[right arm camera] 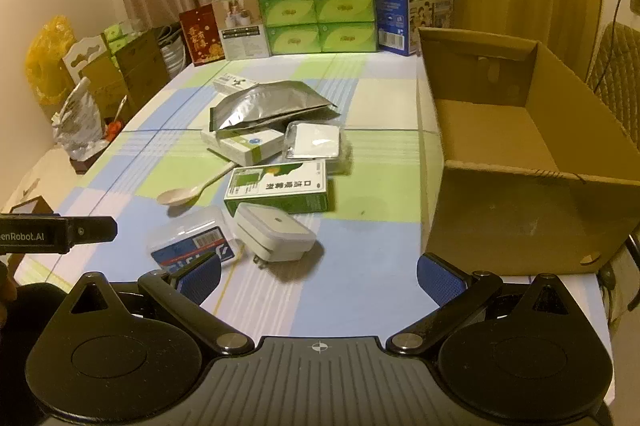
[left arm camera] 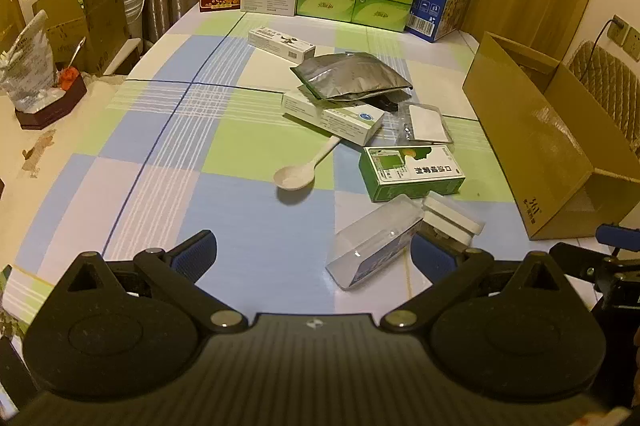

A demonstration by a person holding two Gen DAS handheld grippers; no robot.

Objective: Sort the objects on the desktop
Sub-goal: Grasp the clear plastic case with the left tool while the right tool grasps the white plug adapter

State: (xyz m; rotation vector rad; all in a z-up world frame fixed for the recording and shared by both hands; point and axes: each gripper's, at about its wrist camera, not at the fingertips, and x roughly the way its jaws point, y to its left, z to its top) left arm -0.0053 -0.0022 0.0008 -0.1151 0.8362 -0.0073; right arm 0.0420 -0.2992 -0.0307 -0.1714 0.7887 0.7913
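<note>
Cardboard box [right arm camera: 520, 162] is sitting open at right. Pile is lying left of it: green box [right arm camera: 280, 188], charger [right arm camera: 276, 230] near, spoon [left arm camera: 304, 172] left. You're holding left gripper [left arm camera: 316, 252] and right gripper [right arm camera: 320, 276] spread wide, gripping nothing.

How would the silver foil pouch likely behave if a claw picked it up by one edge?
The silver foil pouch looks crumpled and puffed, so it would probably flex and sag. Its glossy film may slip. Because it rests on the white box, lifting could nudge that.
</note>
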